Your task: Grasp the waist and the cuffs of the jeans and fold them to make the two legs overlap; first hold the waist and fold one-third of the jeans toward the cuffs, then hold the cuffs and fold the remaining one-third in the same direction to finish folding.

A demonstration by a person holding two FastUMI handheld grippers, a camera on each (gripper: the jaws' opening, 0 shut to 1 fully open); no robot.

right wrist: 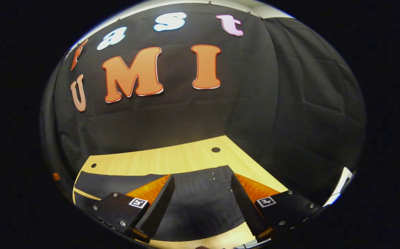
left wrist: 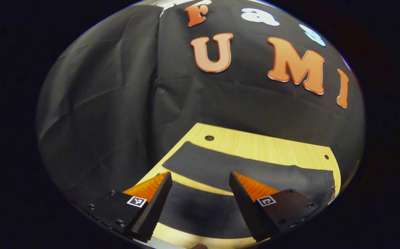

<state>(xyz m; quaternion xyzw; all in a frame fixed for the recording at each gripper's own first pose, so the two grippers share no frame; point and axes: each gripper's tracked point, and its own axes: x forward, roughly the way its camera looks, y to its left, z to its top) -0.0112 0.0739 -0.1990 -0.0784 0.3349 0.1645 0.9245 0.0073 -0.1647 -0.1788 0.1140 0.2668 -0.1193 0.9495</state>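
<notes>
Dark jeans (left wrist: 245,169) lie flat on the light wooden table (left wrist: 262,143). In the left gripper view the two legs run apart toward the left, with a thin strip of bare wood between them. My left gripper (left wrist: 200,174) hangs open just above the nearer leg (left wrist: 200,211), nothing between its fingers. In the right gripper view the broad upper part of the jeans (right wrist: 200,200) spreads under my right gripper (right wrist: 201,176), which is also open and holds nothing. Small pale rivets dot the cloth ahead of it.
Black cloth walls close in the table at the back and on both sides. The tabletop has a round hole (left wrist: 209,138) near its far left corner and another hole (right wrist: 216,149) near its far right corner. Bare wood (right wrist: 158,159) lies beyond the jeans.
</notes>
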